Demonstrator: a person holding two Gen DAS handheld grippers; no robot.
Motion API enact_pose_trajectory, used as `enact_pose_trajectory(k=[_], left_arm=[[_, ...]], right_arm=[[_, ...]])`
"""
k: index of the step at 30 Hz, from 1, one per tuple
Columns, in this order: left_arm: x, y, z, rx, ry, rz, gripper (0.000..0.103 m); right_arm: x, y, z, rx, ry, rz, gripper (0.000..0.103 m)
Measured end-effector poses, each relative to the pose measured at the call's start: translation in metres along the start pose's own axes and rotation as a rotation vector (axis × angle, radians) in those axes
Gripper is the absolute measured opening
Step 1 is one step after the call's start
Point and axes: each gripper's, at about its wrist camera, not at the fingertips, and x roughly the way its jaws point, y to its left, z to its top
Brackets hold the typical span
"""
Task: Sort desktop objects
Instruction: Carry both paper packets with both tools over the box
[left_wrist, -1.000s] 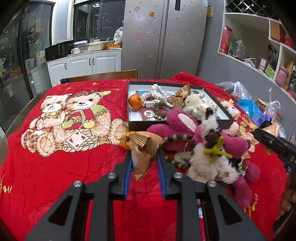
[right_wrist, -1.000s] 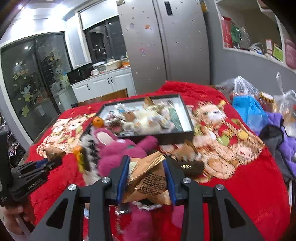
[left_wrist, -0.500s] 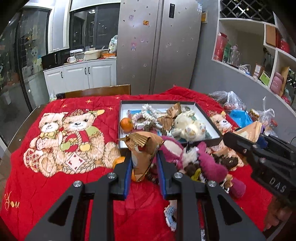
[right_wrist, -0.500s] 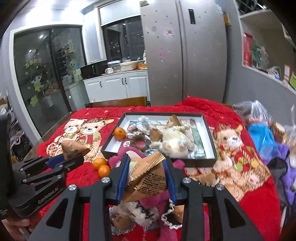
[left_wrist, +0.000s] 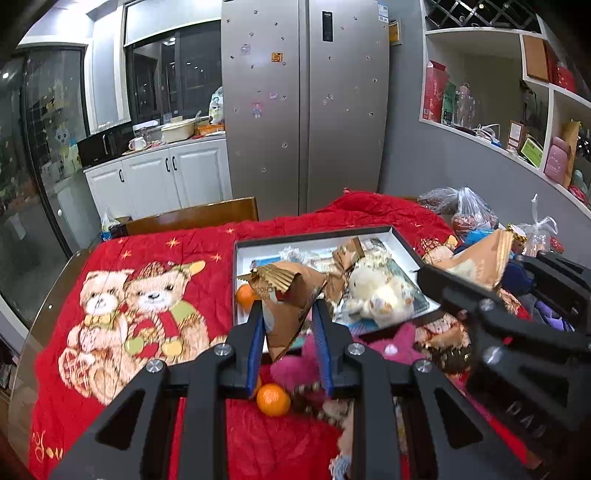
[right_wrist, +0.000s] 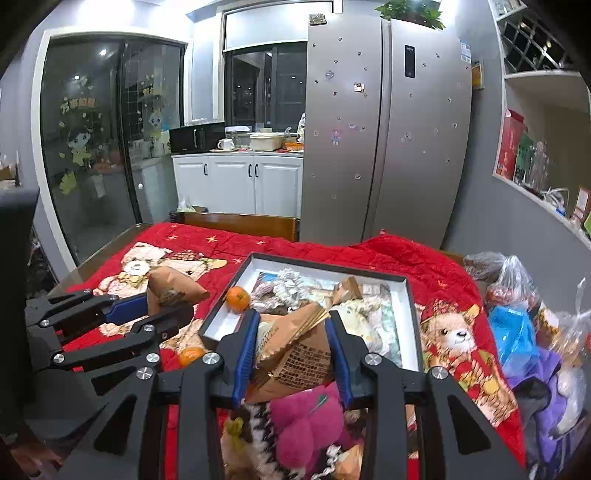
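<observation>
A kitchen with a steel refrigerator (left_wrist: 306, 107) and white cabinets lies behind a tabletop draped in a red teddy-bear blanket (left_wrist: 147, 266). On it, toward the far right, sits a shallow black-rimmed box (left_wrist: 400, 242) already holding a small orange, a white plush toy, some braided cord and a brown wrapper.

The left hand-held gripper (left_wrist: 289, 314) is clenched on a brown paper cone packet (left_wrist: 291, 295), carried in the air just near of the box's left corner. The right hand-held gripper (right_wrist: 291, 334) grips a second brown packet (right_wrist: 295, 347) the same way, held over the box's near edge. Below them on the blanket lie a pink plush toy (right_wrist: 306, 424), loose oranges (left_wrist: 273, 399) and a bead string.

The step in hand appears to be the carry: both packets are lifted and on their way to the box. Next, each packet probably needs bringing fully over the box's interior, lowering onto a free patch clear of the plush toy, and only then releasing. The two tools sit close together, so going one at a time would avoid a knock.
</observation>
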Motion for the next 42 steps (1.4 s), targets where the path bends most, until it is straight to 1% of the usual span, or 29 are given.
enact_pose_trajectory(k=[5,9,13,15,18,20,22,26,31,35,42], left_arm=[[0.029,-0.004,0.020,0.002,0.011,-0.002,0.026],[0.069,-0.002,0.034,-0.018,0.042,-0.024,0.026],[0.119,0.001,0.046,-0.047,0.087,-0.047,0.026],[0.147,0.003,0.049,-0.060,0.113,-0.051,0.026],[0.175,0.007,0.044,-0.067,0.136,-0.060,0.026],[0.194,0.007,0.041,-0.052,0.172,-0.033,0.026],[0.197,0.006,0.037,-0.038,0.159,-0.020,0.026],[0.202,0.006,0.034,-0.027,0.167,-0.038,0.026],[0.211,0.009,0.028,-0.024,0.196,-0.044,0.026],[0.215,0.008,0.024,-0.014,0.210,-0.034,0.026],[0.218,0.011,0.023,-0.023,0.222,-0.030,0.027]], right_arm=[[0.023,-0.010,0.016,0.005,0.018,-0.017,0.037],[0.047,-0.033,0.025,0.041,0.029,-0.012,0.037],[0.078,-0.059,0.033,0.083,0.052,0.003,0.037],[0.098,-0.068,0.037,0.087,0.068,-0.007,0.037],[0.128,-0.079,0.041,0.091,0.101,-0.013,0.037],[0.146,-0.084,0.039,0.093,0.123,-0.011,0.037],[0.162,-0.085,0.034,0.095,0.151,-0.008,0.037],[0.183,-0.085,0.026,0.104,0.206,0.015,0.037],[0.188,-0.076,0.021,0.084,0.220,0.016,0.037],[0.190,-0.074,0.021,0.077,0.228,0.018,0.037],[0.191,-0.082,0.020,0.087,0.237,0.018,0.037]])
